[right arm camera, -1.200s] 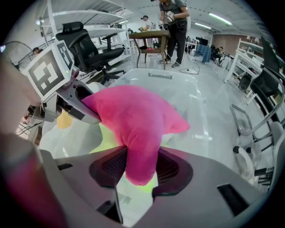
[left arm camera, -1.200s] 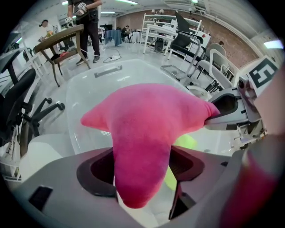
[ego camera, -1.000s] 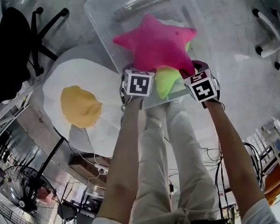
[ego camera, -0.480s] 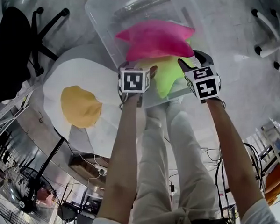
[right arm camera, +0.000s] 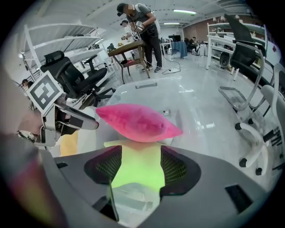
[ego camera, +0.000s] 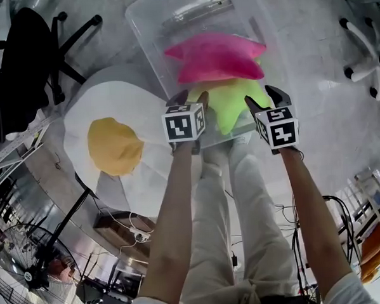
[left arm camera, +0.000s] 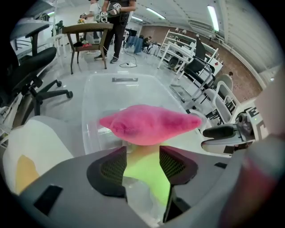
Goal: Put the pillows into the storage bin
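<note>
A pink star pillow [ego camera: 216, 54] lies flat on a lime-green star pillow [ego camera: 229, 103] inside the clear storage bin [ego camera: 150, 29]. Both grippers hover above the bin's near edge, apart from the pillows. My left gripper [ego camera: 190, 98] is open; its jaws have just been closing with nothing between them. My right gripper [ego camera: 263, 98] is open, its jaws have just been opening, and they too are bare. In each gripper view the lime pillow [left arm camera: 144, 171] [right arm camera: 136, 164] shows below through the gap, under the pink pillow [left arm camera: 149, 124] [right arm camera: 136, 122].
A large fried-egg pillow [ego camera: 113, 142] lies on the floor left of the bin. A black office chair [ego camera: 26, 55] stands at the far left, a white chair base [ego camera: 362, 50] at the right. A fan [ego camera: 31, 271] is at lower left. People stand at a table [right arm camera: 129, 46] beyond.
The pink pillow has left both grippers and dropped flat onto the lime one in the bin. Both grippers have lifted and drawn back from it toward the bin's near edge.
</note>
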`<state>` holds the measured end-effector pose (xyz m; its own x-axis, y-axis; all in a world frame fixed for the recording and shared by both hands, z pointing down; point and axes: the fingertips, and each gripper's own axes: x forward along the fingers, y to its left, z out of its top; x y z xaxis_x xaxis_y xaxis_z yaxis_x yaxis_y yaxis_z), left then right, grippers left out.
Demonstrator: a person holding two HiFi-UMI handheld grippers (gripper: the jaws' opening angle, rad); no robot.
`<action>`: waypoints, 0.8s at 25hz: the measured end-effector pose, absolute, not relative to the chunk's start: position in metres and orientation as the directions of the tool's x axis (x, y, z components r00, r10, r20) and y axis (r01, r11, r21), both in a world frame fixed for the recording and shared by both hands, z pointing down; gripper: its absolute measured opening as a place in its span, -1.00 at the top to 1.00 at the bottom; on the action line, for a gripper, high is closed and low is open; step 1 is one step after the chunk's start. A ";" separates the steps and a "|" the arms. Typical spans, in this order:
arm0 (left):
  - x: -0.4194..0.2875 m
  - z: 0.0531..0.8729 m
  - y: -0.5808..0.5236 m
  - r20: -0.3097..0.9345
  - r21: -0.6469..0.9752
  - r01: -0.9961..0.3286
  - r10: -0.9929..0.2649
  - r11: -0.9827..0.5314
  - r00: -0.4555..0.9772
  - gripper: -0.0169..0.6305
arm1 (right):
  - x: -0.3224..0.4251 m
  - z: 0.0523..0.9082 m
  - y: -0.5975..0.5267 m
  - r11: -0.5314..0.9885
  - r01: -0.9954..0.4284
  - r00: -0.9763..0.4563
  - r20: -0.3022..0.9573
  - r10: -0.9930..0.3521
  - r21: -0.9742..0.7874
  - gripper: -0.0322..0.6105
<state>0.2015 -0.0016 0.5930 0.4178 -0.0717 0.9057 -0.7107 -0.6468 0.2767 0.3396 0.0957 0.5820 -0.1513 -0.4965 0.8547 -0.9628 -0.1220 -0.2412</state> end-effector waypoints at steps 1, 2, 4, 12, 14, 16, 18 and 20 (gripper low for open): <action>0.202 0.586 -0.004 0.900 0.276 -0.713 -0.086 -0.645 0.427 0.23 | 0.338 0.577 0.095 -0.122 -0.963 -0.147 0.852 -0.502 -0.239 0.02; 0.201 0.579 -0.006 0.893 0.277 -0.716 -0.103 -0.641 0.438 0.32 | 0.337 0.572 0.094 -0.123 -0.964 -0.144 0.849 -0.509 -0.237 0.02; 0.200 0.564 -0.011 0.874 0.286 -0.725 -0.140 -0.627 0.465 0.52 | 0.334 0.560 0.091 -0.124 -0.961 -0.146 0.836 -0.529 -0.247 0.07; 0.184 0.485 -0.021 0.777 0.303 -0.698 -0.256 -0.649 0.575 0.90 | 0.312 0.491 0.075 -0.153 -0.897 -0.223 0.723 -0.654 -0.415 0.55; 0.181 0.465 -0.016 0.751 0.353 -0.666 -0.227 -0.657 0.621 0.91 | 0.304 0.470 0.072 -0.158 -0.870 -0.250 0.695 -0.674 -0.467 0.84; 0.177 0.446 -0.011 0.719 0.401 -0.631 -0.199 -0.665 0.666 0.91 | 0.288 0.449 0.070 -0.129 -0.839 -0.311 0.660 -0.684 -0.529 0.86; 0.171 0.425 -0.006 0.682 0.432 -0.598 -0.189 -0.675 0.707 0.91 | 0.273 0.427 0.068 -0.083 -0.835 -0.346 0.637 -0.689 -0.544 0.86; 0.163 0.402 -0.002 0.648 0.448 -0.569 -0.188 -0.690 0.738 0.91 | 0.263 0.406 0.065 -0.058 -0.852 -0.339 0.632 -0.697 -0.521 0.86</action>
